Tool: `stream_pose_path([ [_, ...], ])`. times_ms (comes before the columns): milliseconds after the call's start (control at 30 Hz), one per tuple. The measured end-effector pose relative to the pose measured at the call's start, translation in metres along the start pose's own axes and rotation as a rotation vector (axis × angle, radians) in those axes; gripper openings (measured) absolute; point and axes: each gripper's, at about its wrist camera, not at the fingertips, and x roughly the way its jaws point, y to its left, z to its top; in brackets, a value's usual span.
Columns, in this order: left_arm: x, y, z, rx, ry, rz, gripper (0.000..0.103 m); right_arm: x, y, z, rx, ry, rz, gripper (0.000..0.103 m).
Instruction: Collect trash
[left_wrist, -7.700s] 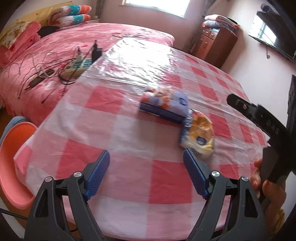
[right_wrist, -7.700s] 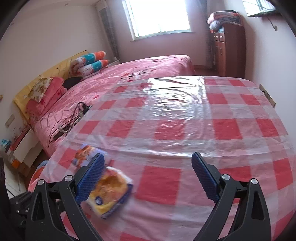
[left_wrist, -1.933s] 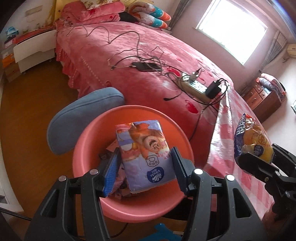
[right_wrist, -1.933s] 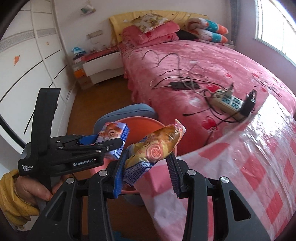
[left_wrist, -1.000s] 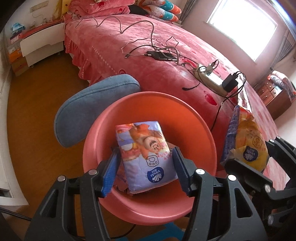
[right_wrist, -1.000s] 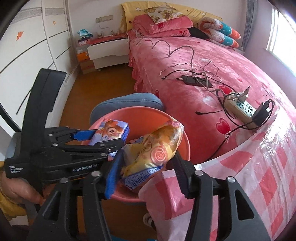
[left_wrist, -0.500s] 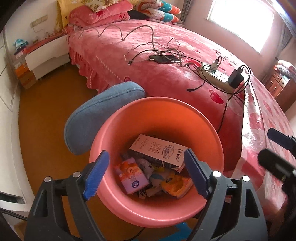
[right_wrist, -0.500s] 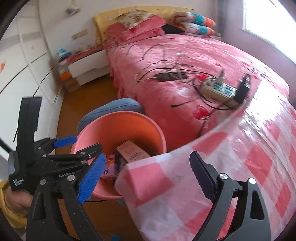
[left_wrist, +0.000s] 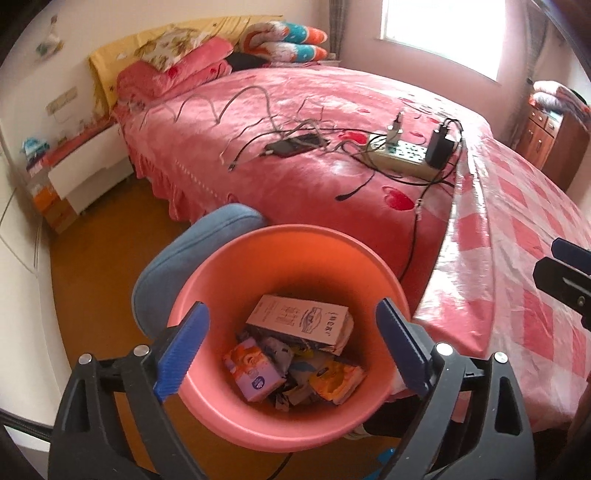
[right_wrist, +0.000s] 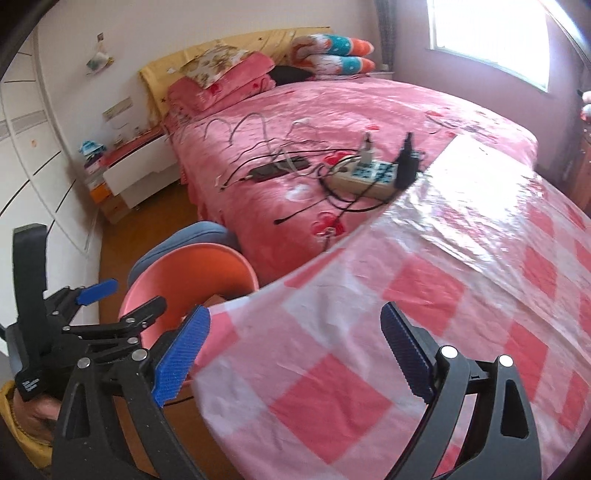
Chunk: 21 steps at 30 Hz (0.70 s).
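Only the left wrist view looks down into the round salmon-pink plastic bin (left_wrist: 295, 258), which stands on the wooden floor beside the pink bed (left_wrist: 295, 122). At its bottom lie, from left to right, an orange-and-purple tissue pack (left_wrist: 253, 374), a tan printed carton (left_wrist: 301, 323) lying across the heap toward the far wall, and a yellow-orange snack bag (left_wrist: 338, 380). The left gripper (left_wrist: 291, 343) hangs directly above the bin's mouth, fingers spread wide and holding nothing. A blue padded chair back (left_wrist: 184, 258) touches the bin's far left rim.

The right wrist view shows little of the bin's inside: only its rim (right_wrist: 184, 266) and a corner of the carton, cut off by the edge of the desk under its red-and-white checked plastic cloth (right_wrist: 424, 295). There the left gripper (right_wrist: 110, 299) appears from the side at lower left. The right gripper (right_wrist: 291, 350) hovers over the desk's near corner, fingers wide apart and empty. On the bed behind lies a white power strip (right_wrist: 369, 177) amid tangled cables.
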Motion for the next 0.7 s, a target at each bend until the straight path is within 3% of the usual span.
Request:
stream_pose_path([
  [700, -0.043, -0.077, 0.023, 0.131, -0.123, -0.049, 0.094, -0.061, -0.068, -0.028, 0.122, -0.101, -0.106, 0.094],
])
